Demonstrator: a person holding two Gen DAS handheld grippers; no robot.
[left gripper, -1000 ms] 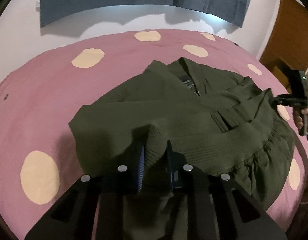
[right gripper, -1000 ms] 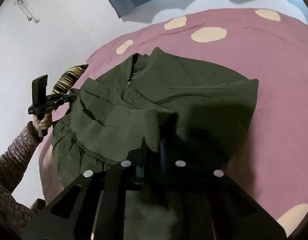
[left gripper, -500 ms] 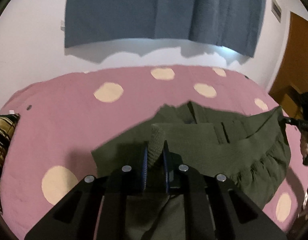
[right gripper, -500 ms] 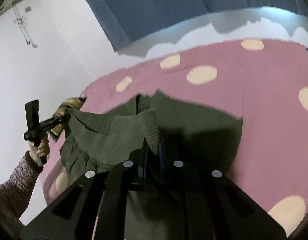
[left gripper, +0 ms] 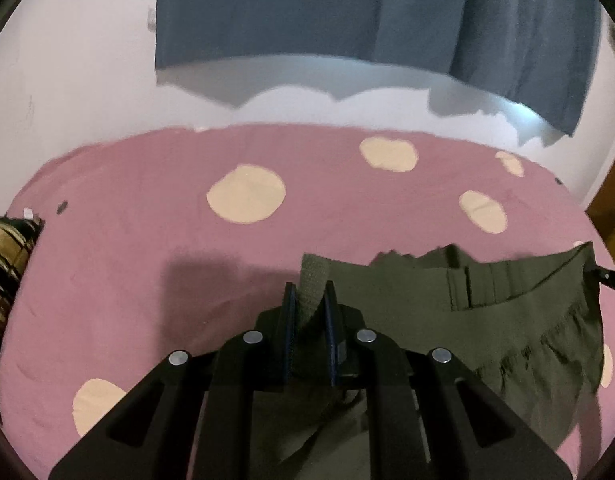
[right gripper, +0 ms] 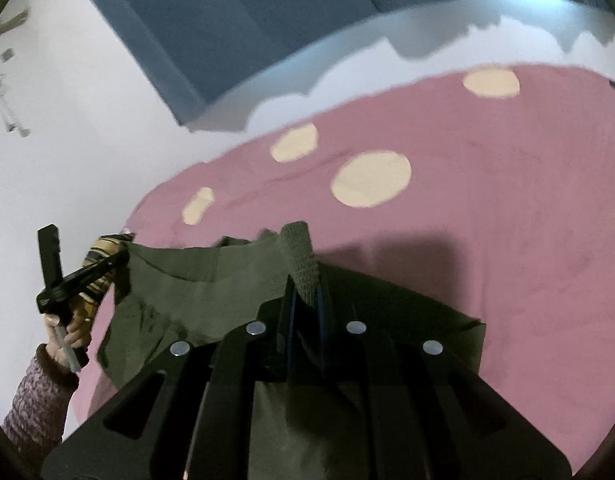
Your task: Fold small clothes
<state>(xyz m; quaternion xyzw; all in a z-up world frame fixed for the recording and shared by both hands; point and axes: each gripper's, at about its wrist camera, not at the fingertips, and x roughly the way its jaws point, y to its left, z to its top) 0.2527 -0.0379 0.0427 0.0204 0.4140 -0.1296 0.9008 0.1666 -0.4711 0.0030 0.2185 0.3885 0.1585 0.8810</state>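
- Left tool (left gripper: pixel 309 300): jaws narrow, clamped on ribbed hem corner of the dark green garment (left gripper: pixel 487 320). Fabric is pinched between both pads.
- Right tool (right gripper: pixel 305 292): also narrow, gripping the other ribbed corner of that garment; knit edge sticks up above the jaws.
- Garment sits at near edge of the bed (left gripper: pixel 147 240), stretched between the 2 tools. Hem edge is raised; rest hangs or trails under the tools, collar end toward the wall.
- Progress (my read): mid-fold. Hem edge is picked up and seems on its way over toward the collar. Not laid down yet, so the 1st fold isn't finished; release, smoothing, any 2nd fold are left.
- Can't tell how neat the lower layers are, tools hide them.
- Around: pink bedcover w/ cream dots, open beyond the garment. Striped cushion (right gripper: pixel 103 252) at left edge of the bed, just behind the garment's left corner in right wrist view.
- Blue curtain (left gripper: pixel 367 20) on the wall past the bed, well apart from the garment.
- Person's left hand (right gripper: pixel 67 328) w/ knit sleeve holds the left tool's handle.
- Nothing blocks the fold path; only the cushion is close.
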